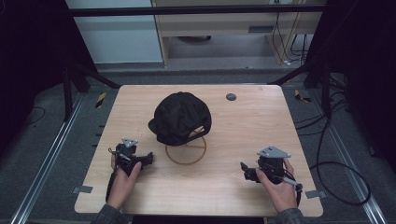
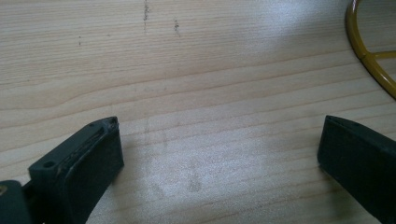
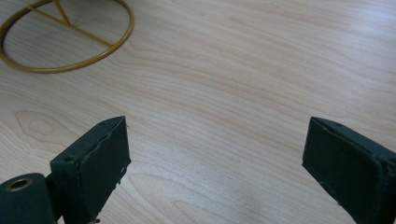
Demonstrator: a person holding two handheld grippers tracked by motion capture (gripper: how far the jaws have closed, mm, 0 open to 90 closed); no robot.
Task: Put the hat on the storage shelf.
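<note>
Black fabric marks the single cap (image 1: 180, 116), perched on one gold wire stand (image 1: 186, 151) at mid-table in the high view, ahead of and between the left gripper (image 1: 148, 157) and right gripper (image 1: 243, 169), well apart from both. Two grippers, two hands, one small grey disc (image 1: 230, 97) beyond the cap.

In the left gripper view, the fingers (image 2: 88, 161) are spread wide and hold nothing; a curve of the stand's ring sits beyond the far-side finger, upper corner.

In the right gripper view, the fingers (image 3: 95, 161) gape likewise, released, with the ring ahead past the near-side finger.

Judged risk: the stand looks light, so a one-sided tug on the cap could tip or drag it; soft cloth may slip from a shallow pinch.
</note>
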